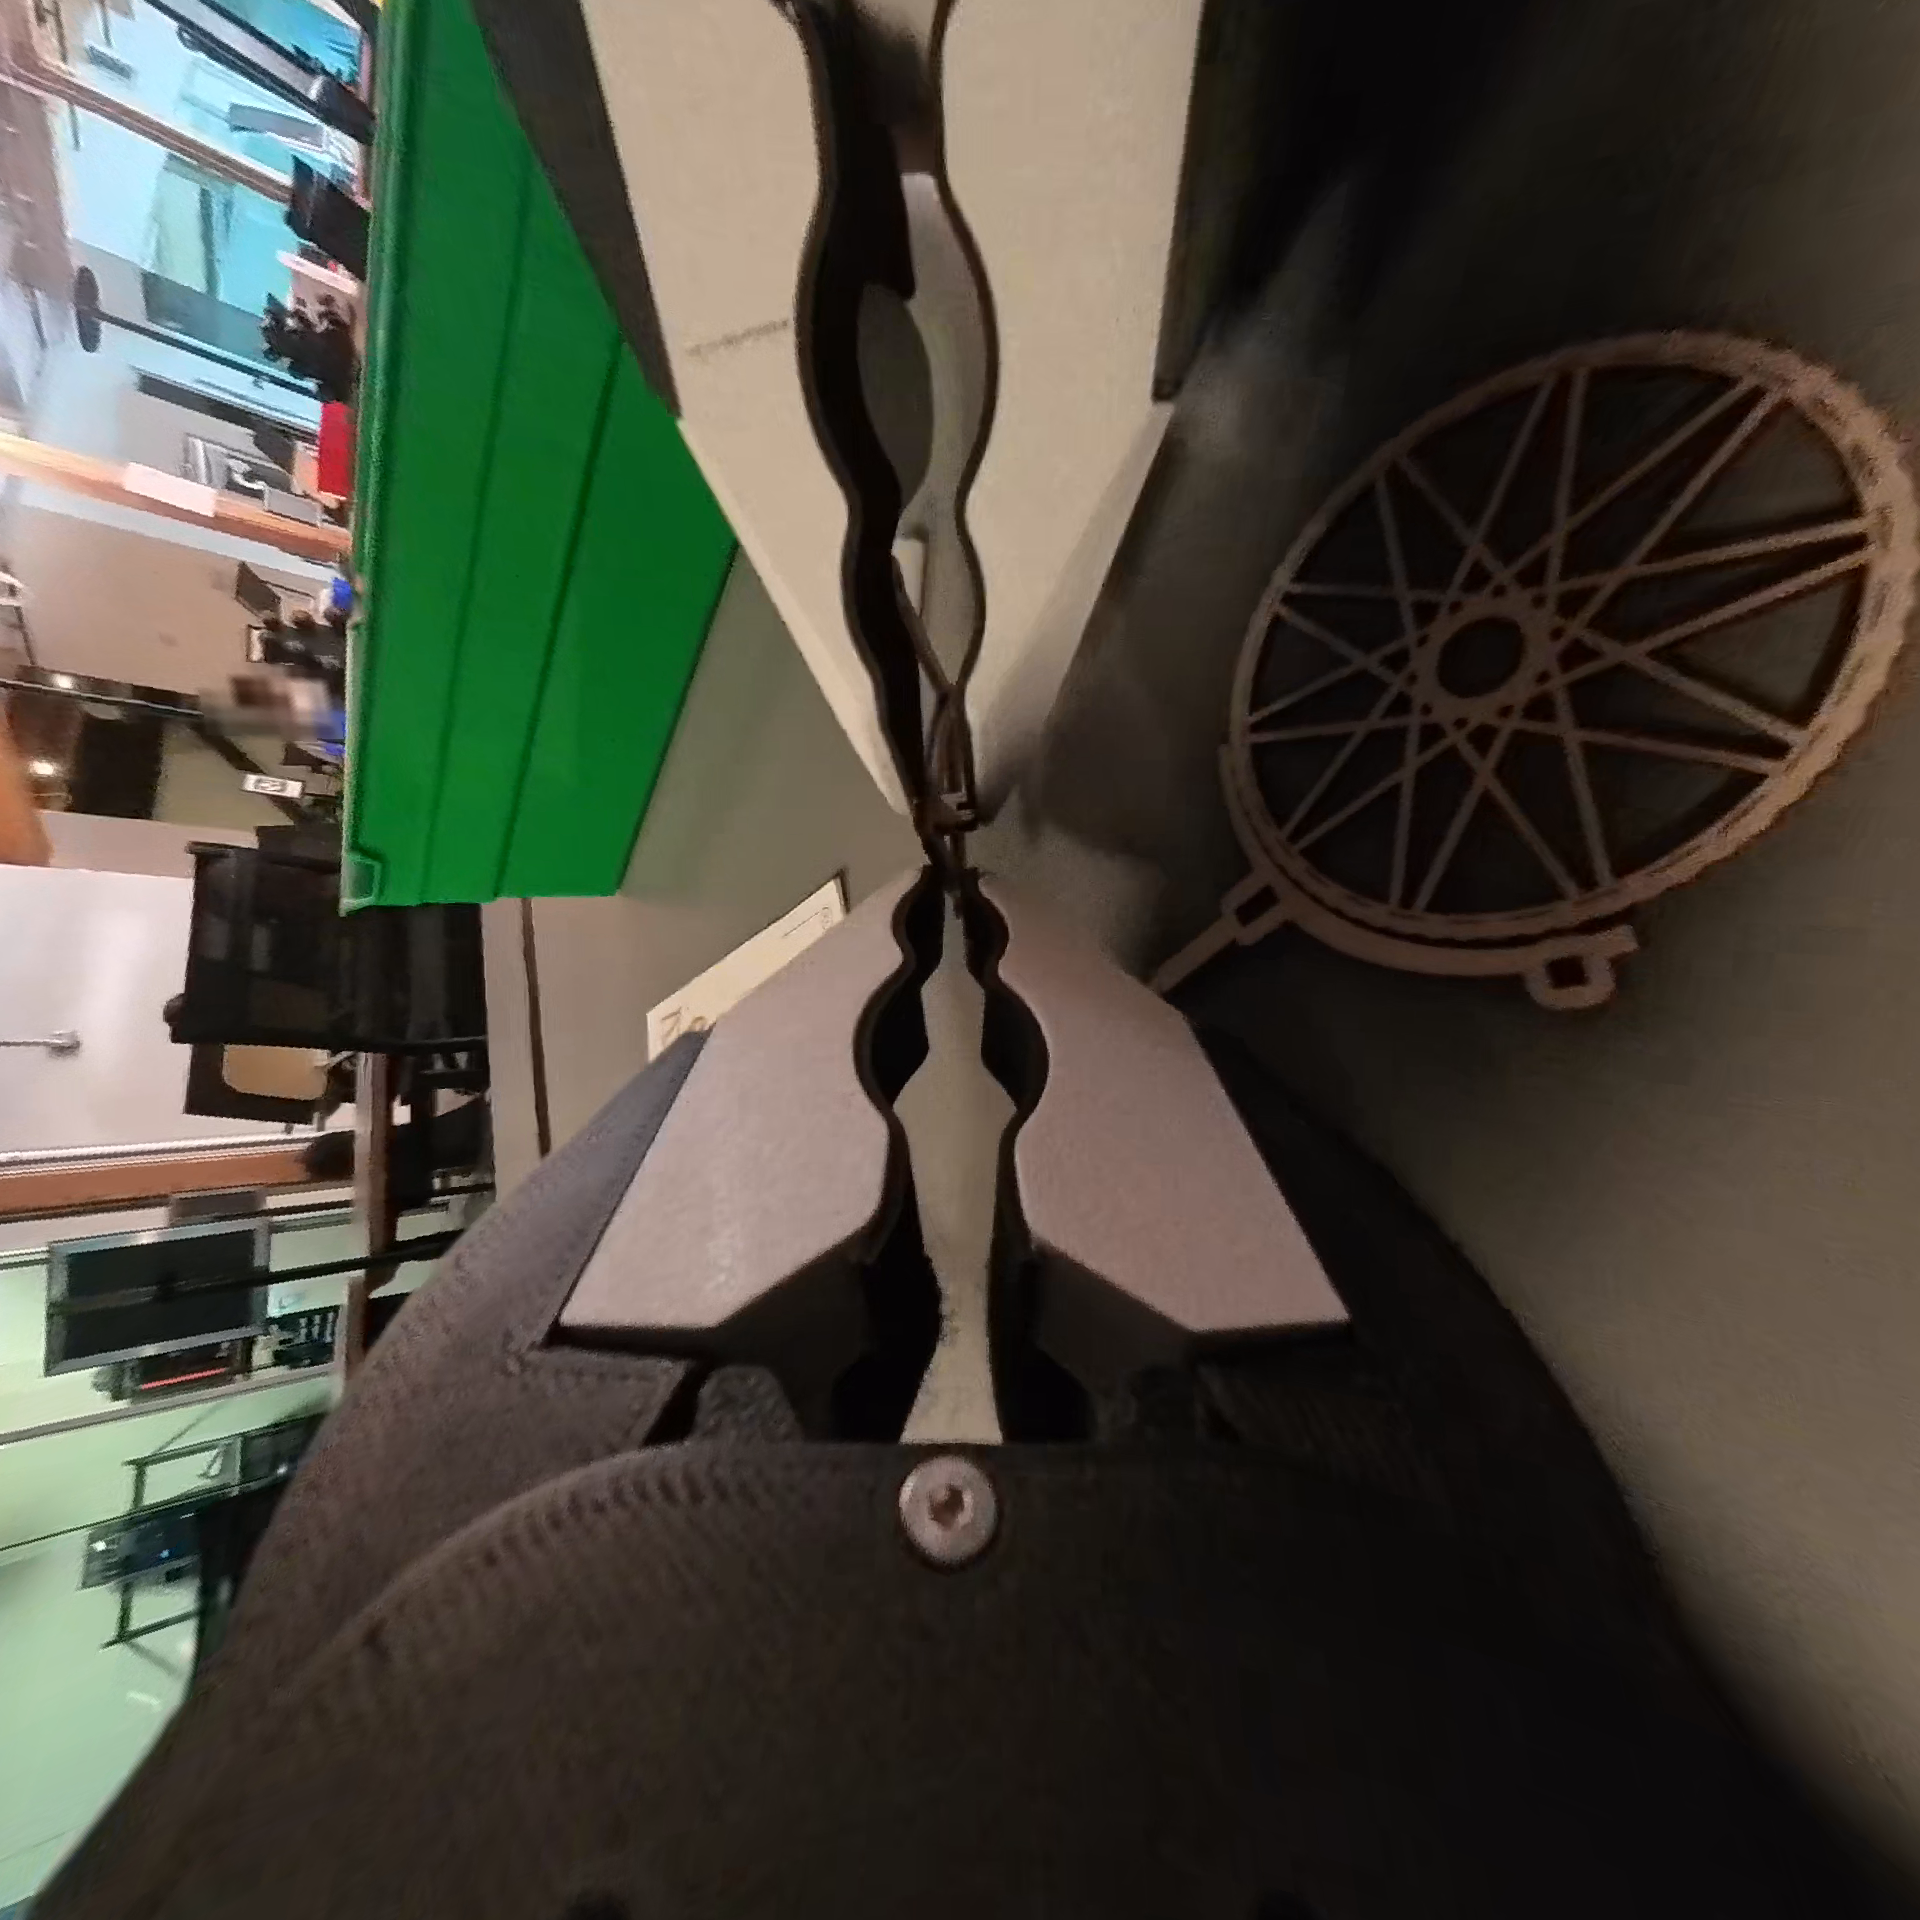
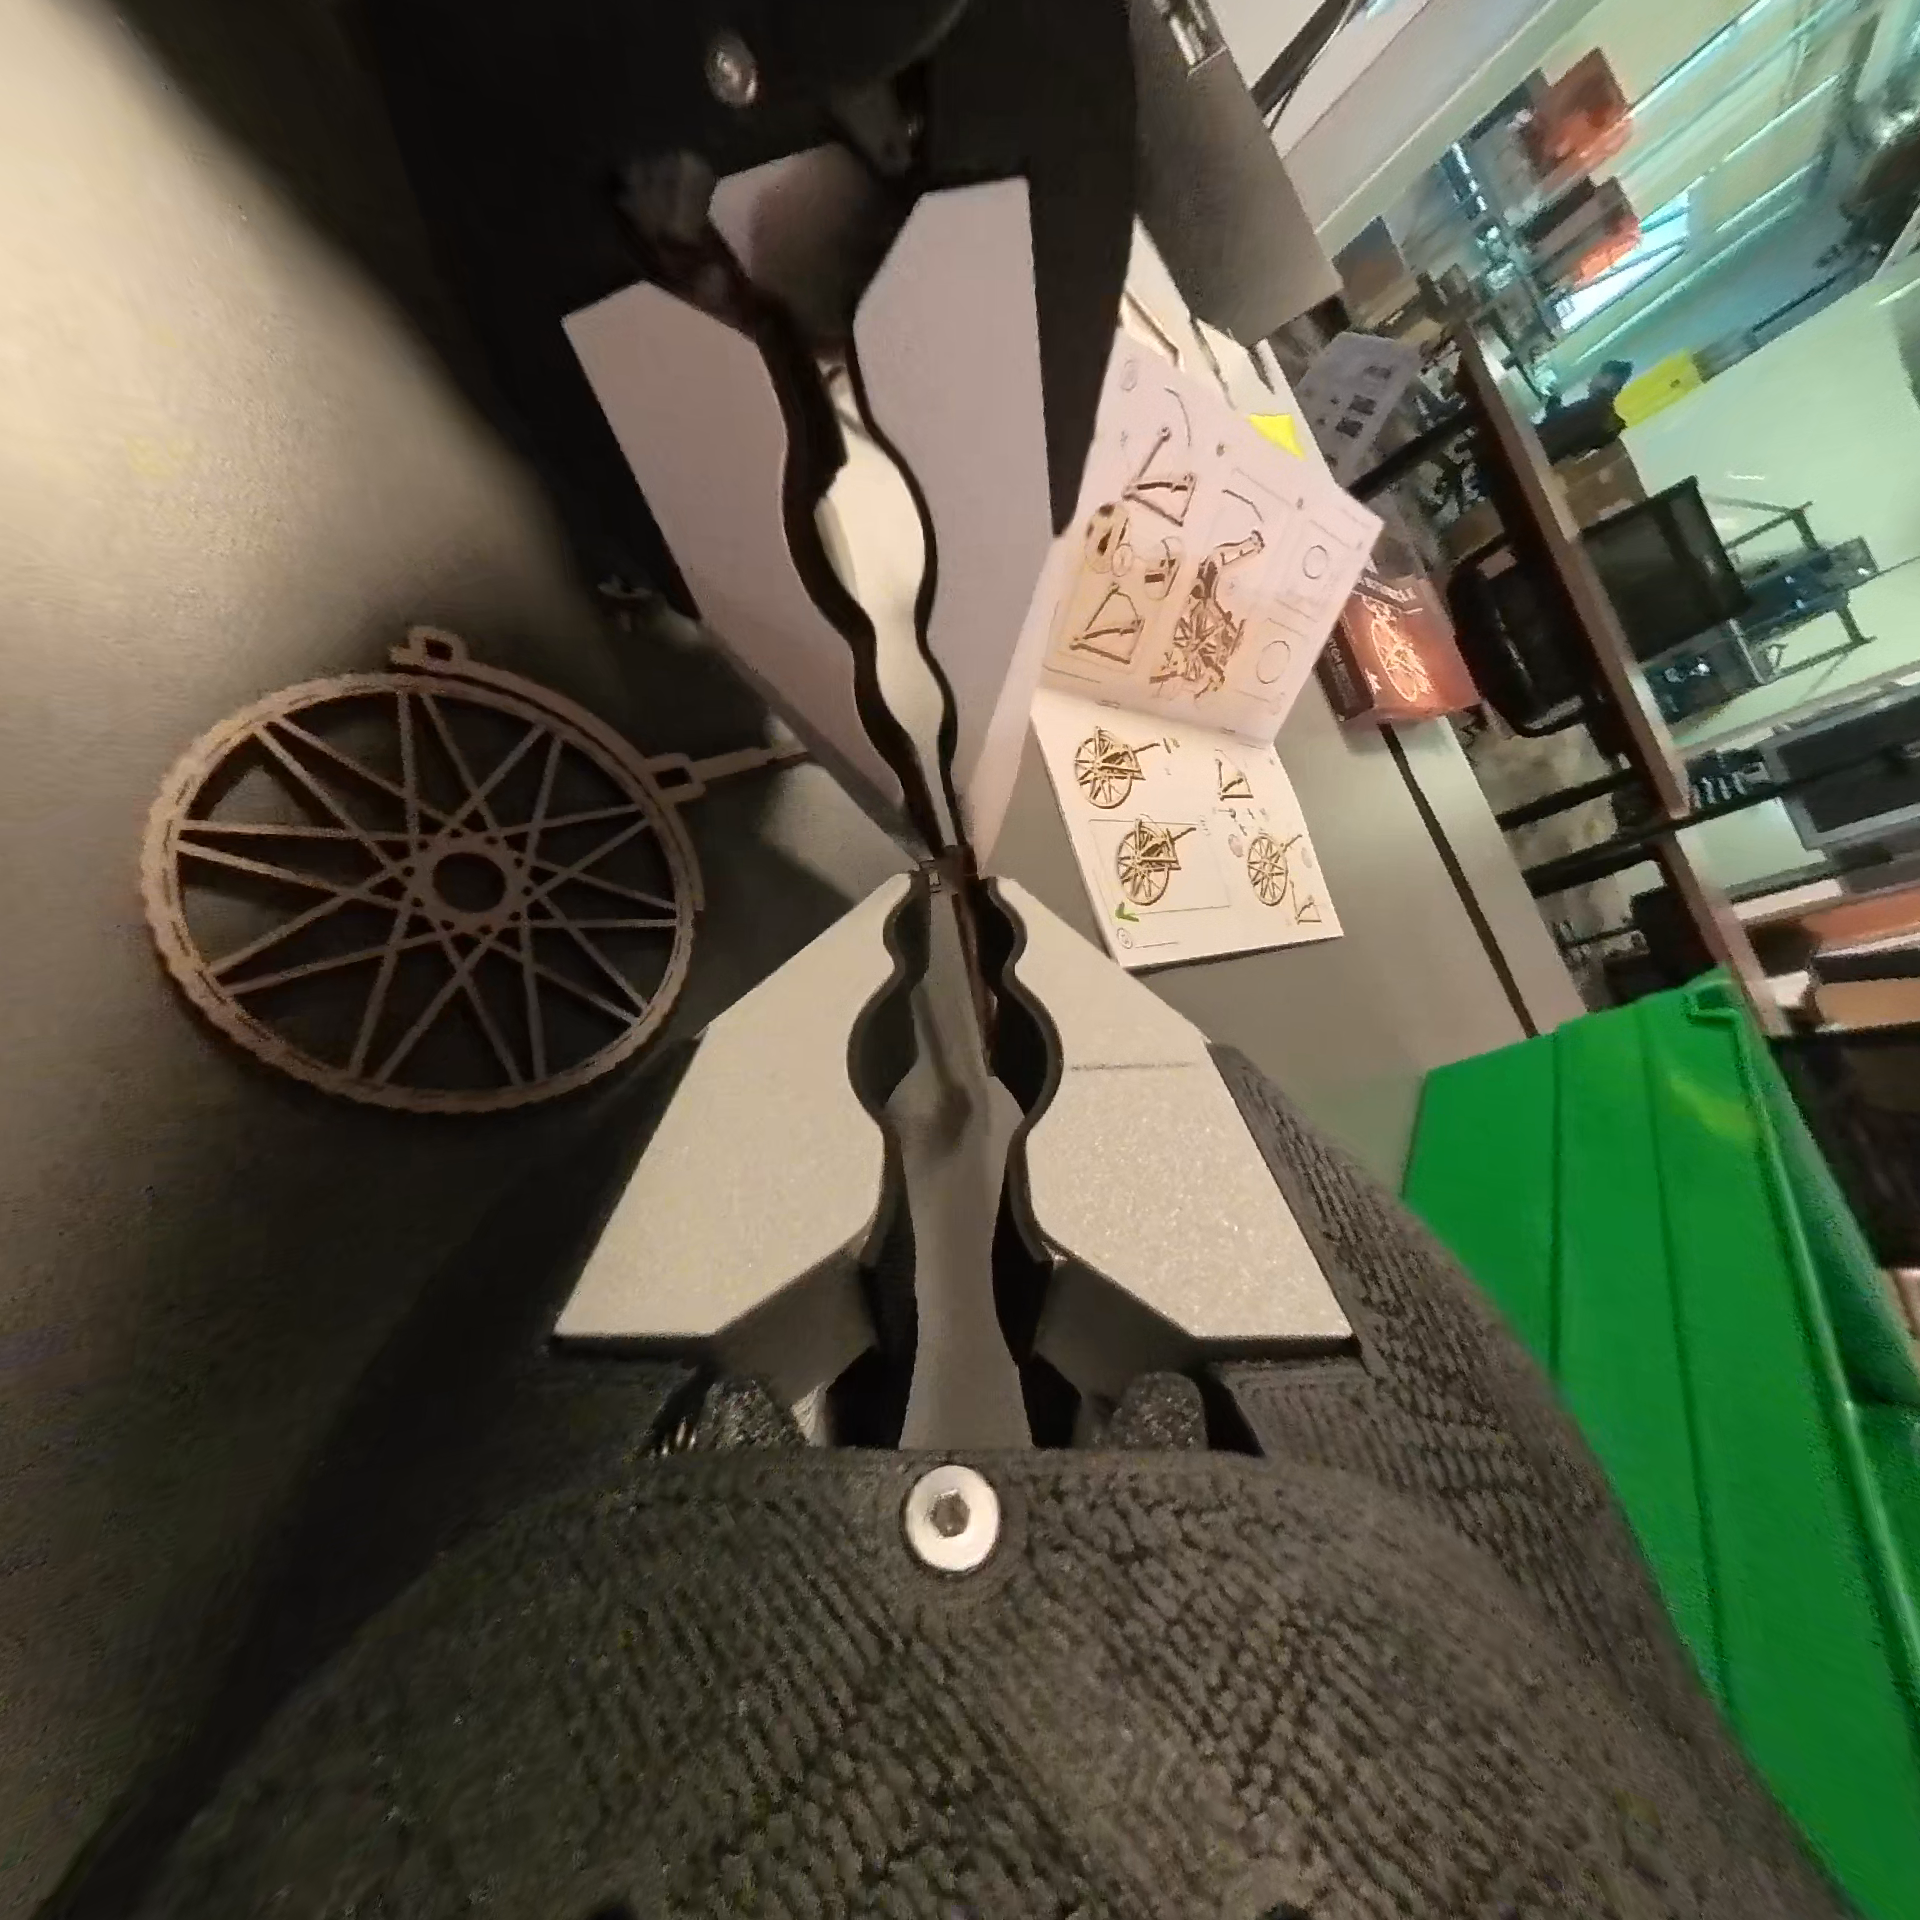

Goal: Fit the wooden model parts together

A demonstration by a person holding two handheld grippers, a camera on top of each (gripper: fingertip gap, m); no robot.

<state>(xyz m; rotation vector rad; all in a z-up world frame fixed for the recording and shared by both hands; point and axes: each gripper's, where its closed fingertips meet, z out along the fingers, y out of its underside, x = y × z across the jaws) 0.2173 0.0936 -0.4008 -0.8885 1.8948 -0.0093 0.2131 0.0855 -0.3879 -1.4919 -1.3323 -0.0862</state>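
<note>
My left gripper (image 1: 951, 883) and my right gripper (image 2: 943, 888) meet tip to tip above the dark grey table (image 1: 1558, 1351). Each is shut on a small thin wooden part; the parts touch at the tips (image 1: 953, 808) (image 2: 938, 869). In the left wrist view the right gripper (image 1: 951, 826) comes in from the top; in the right wrist view the left gripper (image 2: 940, 847) does. A wooden spoked wheel (image 1: 1662, 348) (image 2: 416, 1096) with a curved arm along its rim lies flat on the table beside the grippers, free of both.
A green plastic bin (image 1: 520, 520) (image 2: 1662, 1299) stands on the table close by. An open instruction booklet (image 2: 1195, 831) lies beyond the grippers, with a dark kit box (image 2: 1392, 644) behind it. Desks, chairs and shelves fill the room past the table edge. Left and right tips are no more than a few centimetres apart. From the right gripper's tips to the wooden spoked wheel (image 2: 416, 1096) is close to 9 cm.
</note>
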